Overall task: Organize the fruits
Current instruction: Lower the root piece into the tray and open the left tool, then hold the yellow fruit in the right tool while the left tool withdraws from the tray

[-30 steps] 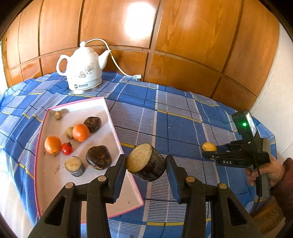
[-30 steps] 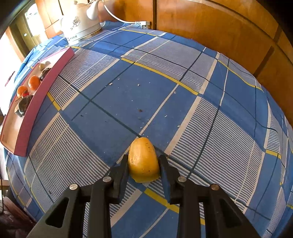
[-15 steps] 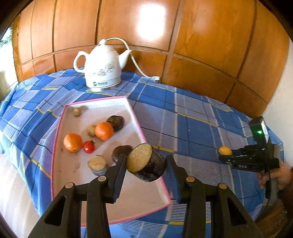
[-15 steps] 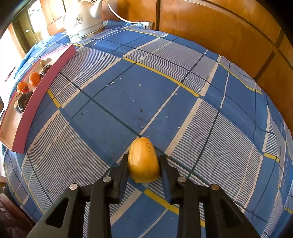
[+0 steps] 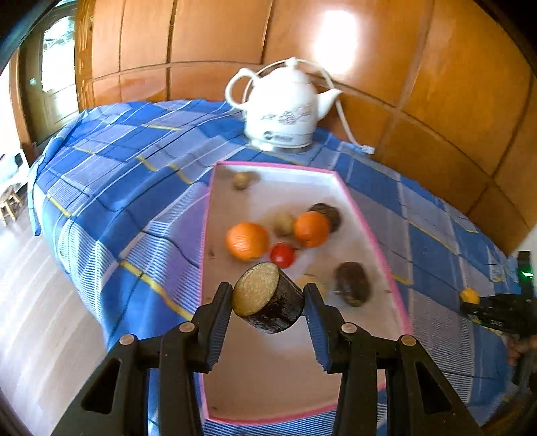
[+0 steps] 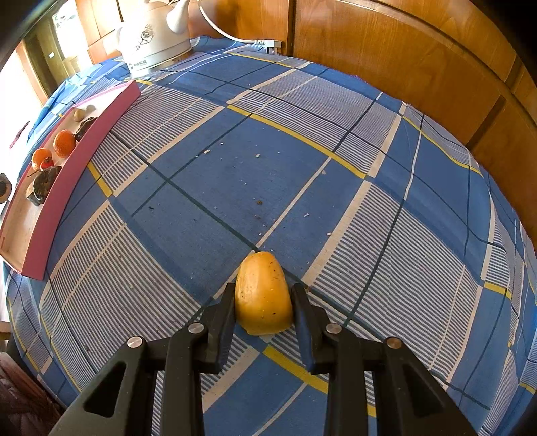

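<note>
My left claw (image 5: 268, 303) clamps a dark cut fruit piece (image 5: 266, 302), its pale grainy face toward me, above the near part of the pink-rimmed tray (image 5: 360, 214), just short of the tomato (image 5: 282, 255). My right claw (image 6: 263, 303) pinches a yellow fruit piece (image 6: 262, 295) over the blue plaid tabletop (image 6: 235, 161), well apart from that tray. The kettle (image 5: 285, 107) carries a base logo too blurred to read.

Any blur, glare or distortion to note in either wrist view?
Left wrist: motion blur smears the tray fruit; glare spot on the wood panel; window overexposed. Right wrist: sharp, yellow fruit crisp; fisheye bulges the tablecloth; far left edge blown out.
</note>
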